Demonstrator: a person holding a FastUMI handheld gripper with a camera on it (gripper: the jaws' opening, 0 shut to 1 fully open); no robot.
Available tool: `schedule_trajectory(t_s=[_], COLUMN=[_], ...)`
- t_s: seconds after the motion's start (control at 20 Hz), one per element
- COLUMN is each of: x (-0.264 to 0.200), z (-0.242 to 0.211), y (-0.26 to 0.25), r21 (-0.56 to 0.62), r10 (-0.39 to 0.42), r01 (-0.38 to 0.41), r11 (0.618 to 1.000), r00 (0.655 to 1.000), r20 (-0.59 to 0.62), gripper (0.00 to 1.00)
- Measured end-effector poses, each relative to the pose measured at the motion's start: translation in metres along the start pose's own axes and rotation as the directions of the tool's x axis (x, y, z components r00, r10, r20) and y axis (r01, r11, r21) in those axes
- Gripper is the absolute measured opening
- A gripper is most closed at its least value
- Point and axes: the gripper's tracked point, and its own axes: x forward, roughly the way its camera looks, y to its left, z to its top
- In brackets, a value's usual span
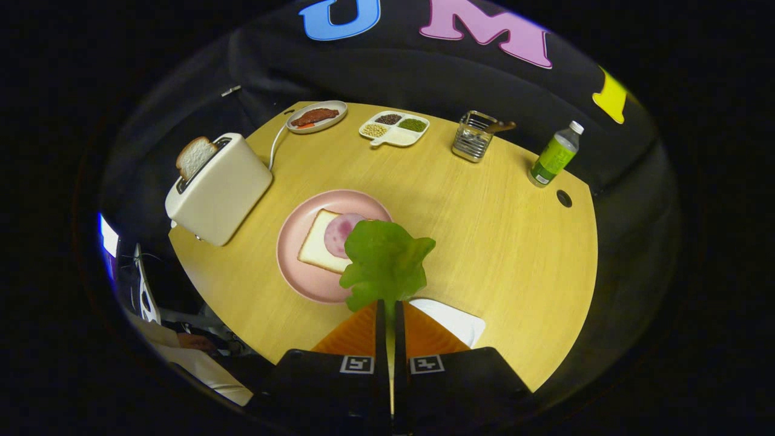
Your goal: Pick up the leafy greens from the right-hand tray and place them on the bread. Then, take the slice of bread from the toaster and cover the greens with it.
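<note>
i work over a round-edged pale wooden table (pixel 496 242) in a black-draped booth. my gripper (pixel 390 309) is nearly closed, both fingers pinching the ruffled green lettuce leaf (pixel 384 263), held above the pink round plate (pixel 296 233). one white bread slice (pixel 315 245) with ham lies there; one more slice (pixel 195 156) stands in the cream toaster (pixel 221 188).

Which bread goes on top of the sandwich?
Find the white toaster on the wooden table, beside the pink plate. The bread slice pokes up from its slot. Unlike the plate's flat slice, it stands upright and bare.
</note>
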Motion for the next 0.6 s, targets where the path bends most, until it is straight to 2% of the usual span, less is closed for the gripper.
schedule_trajectory(t_s=[0.25,0.6], x=[0.027,0.057], z=[0.033,0.044], y=[0.043,0.06], r21=[-0.034,-0.046], r10=[0.027,0.021], r01=[-0.028,-0.024], r11=[0.999,0.999], r00=[1.0,0.998], r20=[-0.013,-0.053], gripper=[0.07,0.07])
